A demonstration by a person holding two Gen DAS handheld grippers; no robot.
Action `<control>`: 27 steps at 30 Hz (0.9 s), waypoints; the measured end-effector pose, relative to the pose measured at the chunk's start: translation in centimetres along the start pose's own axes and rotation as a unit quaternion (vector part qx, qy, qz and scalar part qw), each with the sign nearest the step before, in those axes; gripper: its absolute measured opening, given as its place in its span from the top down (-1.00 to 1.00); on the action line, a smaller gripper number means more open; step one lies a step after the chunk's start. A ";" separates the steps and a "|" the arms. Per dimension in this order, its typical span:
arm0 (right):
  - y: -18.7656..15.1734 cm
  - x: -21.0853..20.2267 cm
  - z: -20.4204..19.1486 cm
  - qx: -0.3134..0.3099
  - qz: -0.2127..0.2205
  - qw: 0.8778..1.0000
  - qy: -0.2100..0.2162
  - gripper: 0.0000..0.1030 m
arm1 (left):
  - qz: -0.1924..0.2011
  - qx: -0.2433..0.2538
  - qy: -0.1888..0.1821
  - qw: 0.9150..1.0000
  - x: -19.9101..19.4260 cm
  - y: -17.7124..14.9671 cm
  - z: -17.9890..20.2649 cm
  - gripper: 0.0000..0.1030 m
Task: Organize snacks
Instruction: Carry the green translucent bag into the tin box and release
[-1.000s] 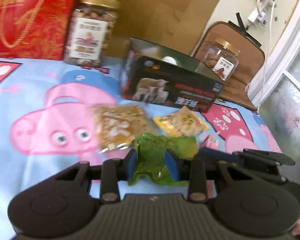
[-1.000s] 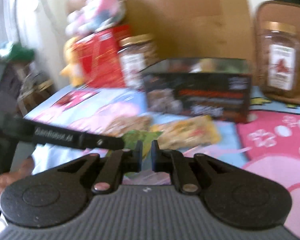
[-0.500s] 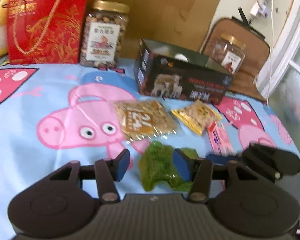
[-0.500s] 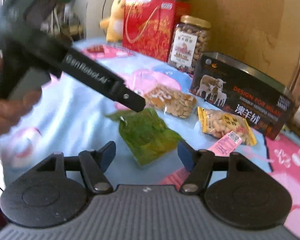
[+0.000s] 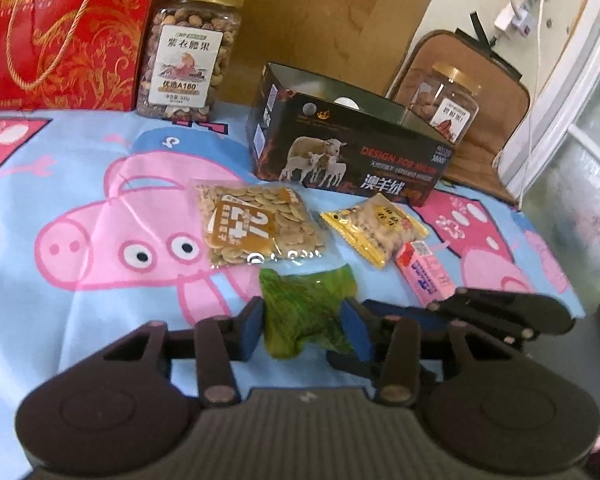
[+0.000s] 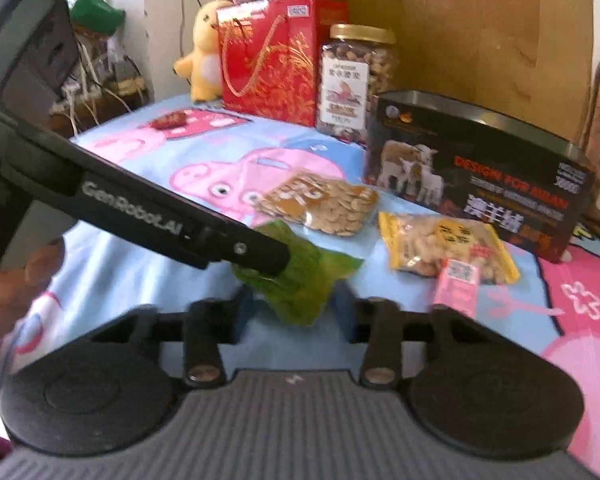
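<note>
Straddling the green snack packet (image 5: pixel 306 312), the left tongs (image 5: pixel 303 326) stand apart with a pad on either side of it, seemingly not yet pinching.
Nearest both tongs, this crinkled green film pouch looks light, limp and slick, so a pinch across its puffed middle or a sealed edge should hold best; the right tongs (image 6: pixel 294 316) are likewise apart just before it. Beyond lie a clear, flat bag of pale seeds (image 5: pixel 256 226), a yellow peanut packet (image 5: pixel 374 228) and a small pink carton (image 5: pixel 424 272), stiffer than the rest, all on the cartoon-pig cloth (image 5: pixel 80 200). Farther off stands the rigid open black box (image 5: pixel 348 160), probably their destination, then a plastic nut jar (image 5: pixel 188 50) and red gift box (image 5: pixel 68 32).
</note>
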State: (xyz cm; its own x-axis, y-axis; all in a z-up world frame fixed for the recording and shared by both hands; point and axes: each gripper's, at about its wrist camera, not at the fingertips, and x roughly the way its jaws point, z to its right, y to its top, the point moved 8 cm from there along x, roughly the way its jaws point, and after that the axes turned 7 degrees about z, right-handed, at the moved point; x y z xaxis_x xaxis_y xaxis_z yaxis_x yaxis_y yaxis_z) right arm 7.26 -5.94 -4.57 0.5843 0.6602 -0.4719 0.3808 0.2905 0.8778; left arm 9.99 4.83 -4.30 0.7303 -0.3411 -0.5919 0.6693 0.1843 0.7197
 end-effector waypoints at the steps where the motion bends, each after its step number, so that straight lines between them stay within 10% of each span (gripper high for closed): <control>1: 0.0 0.1 -0.3 -0.005 0.004 1.000 -0.003 0.37 | 0.002 0.002 0.002 1.000 -0.3 0.0 0.1 0.21; 13: 1.3 -1.9 -1.5 -0.051 0.068 0.996 -0.023 0.71 | 0.037 0.061 0.017 0.997 -1.9 2.4 3.5 0.24; 27: 9.3 -1.6 7.2 -0.148 0.152 0.964 -0.161 0.76 | 0.103 0.140 -0.014 0.985 4.4 14.3 10.0 0.24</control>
State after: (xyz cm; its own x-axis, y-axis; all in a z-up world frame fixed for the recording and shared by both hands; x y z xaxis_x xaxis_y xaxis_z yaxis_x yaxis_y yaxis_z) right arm 15.00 -9.25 3.77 0.8467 0.5110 -0.1484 -0.0358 0.3331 0.9422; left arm 21.36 -3.22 7.01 0.8402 -0.3482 -0.4158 0.4409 -0.0079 0.8975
